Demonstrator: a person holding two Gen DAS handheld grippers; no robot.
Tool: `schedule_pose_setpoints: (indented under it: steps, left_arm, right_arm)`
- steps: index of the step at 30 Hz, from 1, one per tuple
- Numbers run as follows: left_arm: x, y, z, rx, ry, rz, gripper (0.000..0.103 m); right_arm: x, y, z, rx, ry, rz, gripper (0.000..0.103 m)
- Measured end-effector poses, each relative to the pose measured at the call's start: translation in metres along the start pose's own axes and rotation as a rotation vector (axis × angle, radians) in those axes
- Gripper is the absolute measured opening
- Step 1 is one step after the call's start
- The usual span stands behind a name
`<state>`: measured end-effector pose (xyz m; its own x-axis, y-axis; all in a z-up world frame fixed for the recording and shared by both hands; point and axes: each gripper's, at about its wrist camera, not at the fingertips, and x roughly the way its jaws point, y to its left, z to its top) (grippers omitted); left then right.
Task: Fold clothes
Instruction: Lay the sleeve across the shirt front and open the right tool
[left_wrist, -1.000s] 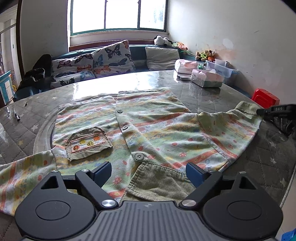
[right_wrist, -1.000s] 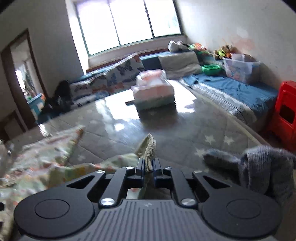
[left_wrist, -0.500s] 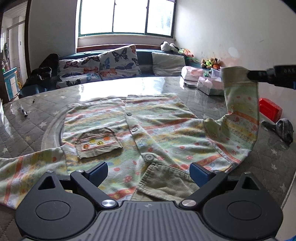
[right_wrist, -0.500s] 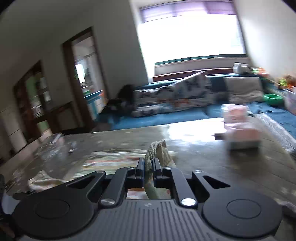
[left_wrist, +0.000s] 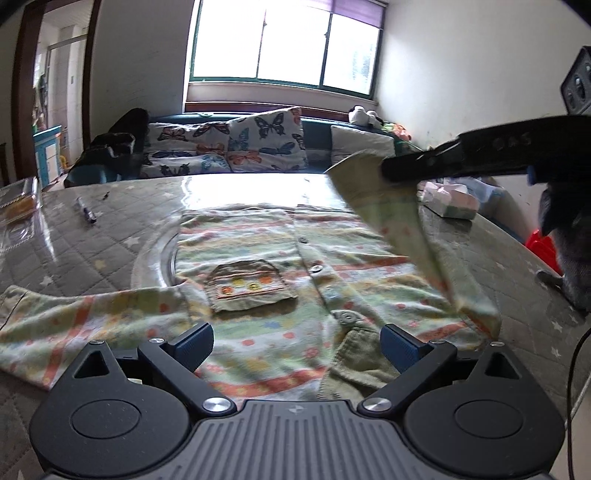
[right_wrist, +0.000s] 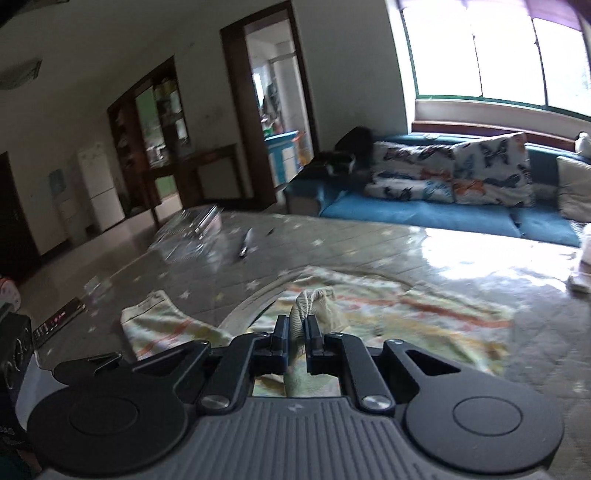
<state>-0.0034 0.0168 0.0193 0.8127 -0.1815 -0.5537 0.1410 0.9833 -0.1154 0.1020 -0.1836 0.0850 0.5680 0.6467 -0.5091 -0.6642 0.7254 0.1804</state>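
A striped, flowered children's shirt (left_wrist: 266, 266) lies buttoned and face up on the glass-topped round table (left_wrist: 110, 236), with a chest pocket (left_wrist: 251, 286) and green collar (left_wrist: 354, 365) near me. My left gripper (left_wrist: 297, 349) is open and empty above the collar end. My right gripper (right_wrist: 296, 328) is shut on the cuff of the right sleeve (right_wrist: 314, 301). In the left wrist view it holds that sleeve (left_wrist: 399, 221) lifted above the shirt body. The left sleeve (left_wrist: 74, 321) lies flat on the table.
A pen (left_wrist: 85, 213) and a clear plastic box (left_wrist: 18, 206) lie at the table's left. A tissue box (left_wrist: 448, 201) sits at the right. A grey cloth (left_wrist: 576, 258) is at the right edge. A sofa with butterfly cushions (left_wrist: 236, 147) stands behind.
My right gripper has lifted the right sleeve off the table and carried it up and left over the shirt body. My left gripper stays open near the collar.
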Motion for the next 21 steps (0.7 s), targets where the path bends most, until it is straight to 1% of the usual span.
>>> schedule_pose_setpoints:
  steps: [5, 8, 10, 15, 19, 21]
  left_arm:
    - [-0.003, 0.007, -0.001, -0.017, -0.005, 0.015, 0.099]
    - [-0.003, 0.006, 0.001, -0.014, -0.003, 0.016, 0.099]
    - [-0.002, 0.005, 0.002, -0.009, -0.003, 0.016, 0.099]
    - [0.000, -0.002, 0.008, -0.006, -0.016, -0.004, 0.099]
    - [0.006, -0.015, 0.012, 0.024, -0.017, -0.038, 0.097]
    - [0.009, -0.020, 0.013, 0.040, -0.012, -0.059, 0.090]
  right_arm:
    - [0.021, 0.012, -0.006, 0.003, 0.042, 0.046, 0.009]
    - [0.022, 0.010, -0.008, 0.011, 0.051, 0.066, 0.016]
    - [0.017, 0.008, -0.009, -0.002, 0.053, 0.060, 0.018]
    - [0.006, -0.008, -0.015, -0.030, 0.087, 0.008, 0.018]
    - [-0.004, -0.032, -0.033, -0.052, 0.162, -0.060, 0.018]
    - [-0.008, -0.042, -0.044, -0.047, 0.192, -0.079, 0.018]
